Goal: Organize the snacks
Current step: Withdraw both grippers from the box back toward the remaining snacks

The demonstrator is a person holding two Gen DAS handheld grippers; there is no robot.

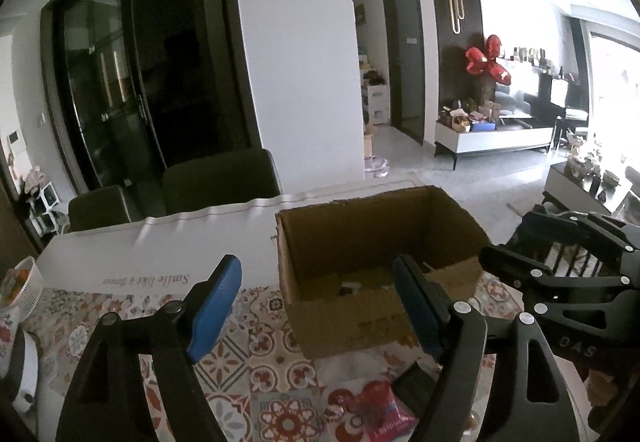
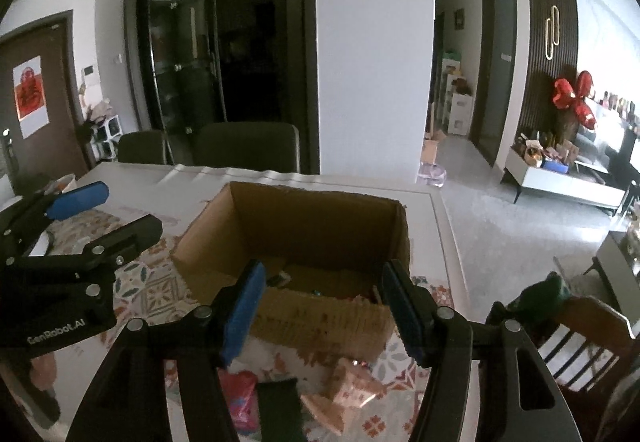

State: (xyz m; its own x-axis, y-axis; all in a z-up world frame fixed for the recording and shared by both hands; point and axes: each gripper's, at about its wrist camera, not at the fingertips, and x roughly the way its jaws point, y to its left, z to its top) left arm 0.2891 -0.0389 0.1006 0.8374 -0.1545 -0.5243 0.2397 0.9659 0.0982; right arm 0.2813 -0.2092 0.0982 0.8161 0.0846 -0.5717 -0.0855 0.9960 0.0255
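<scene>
1. Patterned cloth covers the counter point(image 2: 156, 294), and the dim living room behind it matters little; the work sits right under both grippers.
2. Loose snacks are the task's things: a red packet point(image 1: 384, 408) lies just below and between the left gripper's point(image 1: 320, 306) fingers, and the right wrist view shows a red packet point(image 2: 240, 398), a dark packet point(image 2: 280, 402) and a tan wrapped snack point(image 2: 352, 386) just below the right gripper point(image 2: 324, 310).
3. Straight ahead of both grippers stands the open cardboard box point(image 1: 344, 318), its near wall level with the fingertips; a few small items lie on its floor, too dim to name.
4. Both grippers have their blue pads apart with nothing between them, so neither carries anything.
5. My reading is that the next pick is due: tip one gripper down towards the snacks nearest it, since they lie under the fingers, not ahead.
6. Take one packet at a time, closing across its narrow side, because the pile overlaps and a broad bite may drag a neighbour along.
7. Lift clear of the box's near wall before moving forward, then let go low inside.
8. Mind the spacing: the right gripper point(image 1: 560, 274) sits close beside the left, and the left gripper point(image 2: 80, 226) looms at the right one's side, so work them in turn.
</scene>
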